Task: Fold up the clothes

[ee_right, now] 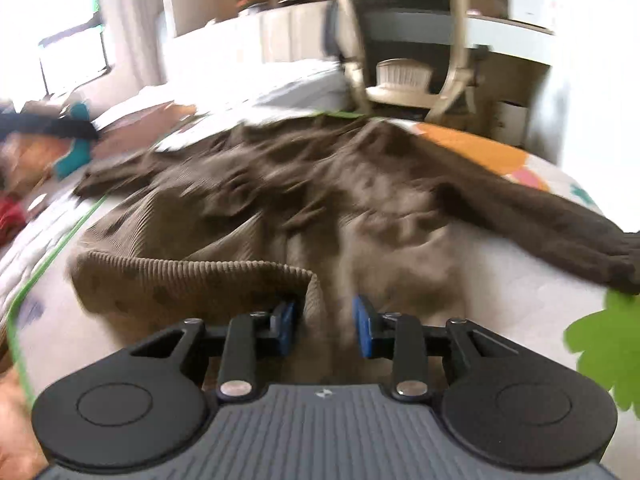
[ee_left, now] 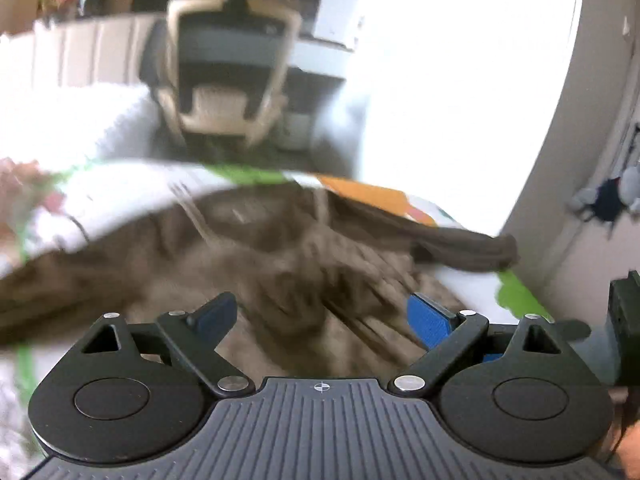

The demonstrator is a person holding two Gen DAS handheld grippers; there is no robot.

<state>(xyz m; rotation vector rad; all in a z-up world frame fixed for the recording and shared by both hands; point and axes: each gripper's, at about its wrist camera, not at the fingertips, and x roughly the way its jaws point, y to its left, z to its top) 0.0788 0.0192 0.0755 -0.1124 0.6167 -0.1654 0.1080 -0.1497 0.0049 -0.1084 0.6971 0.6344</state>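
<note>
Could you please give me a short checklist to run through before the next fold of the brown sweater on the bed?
1. Left tool open, nothing gripped: ok.
2. Right tool open over the sweater hem: ok; grip not yet made.
3. Sweater spread flat: not ok, body rumpled, hem turned over.
4. Sleeve laid out to the side: ok.
5. Sweater fully on the bed cover: cannot tell, far edge blurred.
6. Chair clear of the sweater: ok, it stands beyond the bed.
</note>
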